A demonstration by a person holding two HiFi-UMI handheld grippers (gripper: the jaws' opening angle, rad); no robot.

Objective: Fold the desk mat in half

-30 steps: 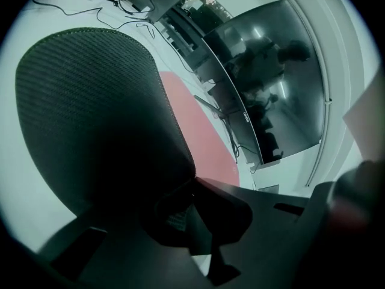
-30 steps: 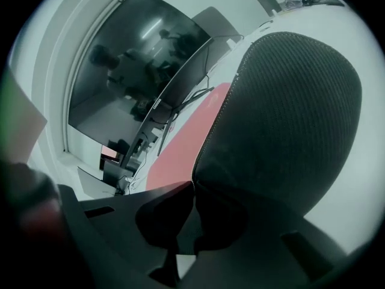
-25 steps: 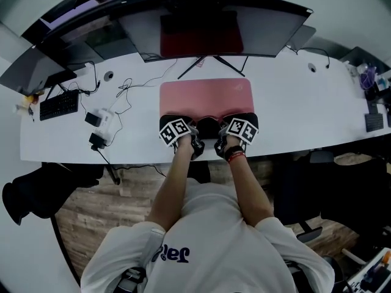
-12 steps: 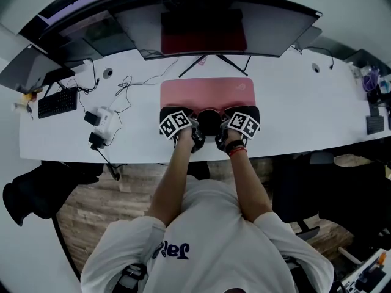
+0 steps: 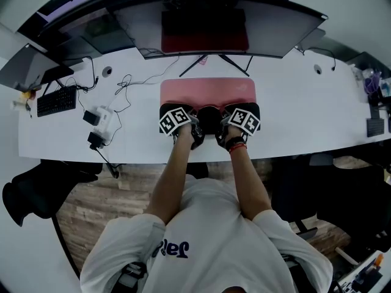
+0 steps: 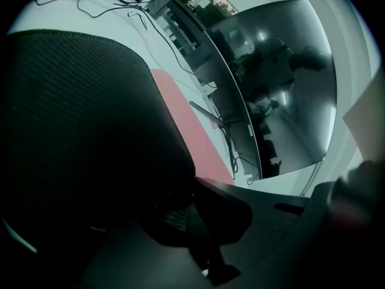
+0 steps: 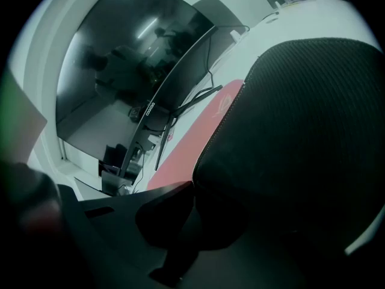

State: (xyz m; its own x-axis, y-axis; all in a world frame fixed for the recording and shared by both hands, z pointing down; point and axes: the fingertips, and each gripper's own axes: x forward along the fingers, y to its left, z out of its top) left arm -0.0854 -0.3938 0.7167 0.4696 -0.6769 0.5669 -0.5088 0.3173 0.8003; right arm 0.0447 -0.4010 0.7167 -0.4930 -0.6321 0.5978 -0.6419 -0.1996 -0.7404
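Observation:
The desk mat has a pink top [image 5: 208, 90] and a black textured underside [image 5: 209, 119]. It lies on the white desk [image 5: 293, 112] in front of the monitor. Its near edge is lifted and curled over towards the monitor. My left gripper [image 5: 190, 122] is shut on that edge left of the middle, and my right gripper [image 5: 226, 122] is shut on it right of the middle. The black underside [image 6: 90, 131] fills the left gripper view beside the pink top [image 6: 192, 128], with the gripper [image 6: 194, 182] pinching the edge. The right gripper view mirrors this: underside [image 7: 313, 131], pink top [image 7: 192, 137], gripper [image 7: 192, 185].
A wide curved monitor [image 5: 208, 26] on a splayed stand [image 5: 211, 63] rises just behind the mat. A keyboard [image 5: 56, 100], power bricks [image 5: 101, 124] and loose cables [image 5: 131, 84] lie on the left of the desk. Small items [image 5: 374, 102] sit at the far right.
Both grippers have carried the mat's near edge away from me towards the monitor. Less of the pink top shows and the black folded strip sits farther back.

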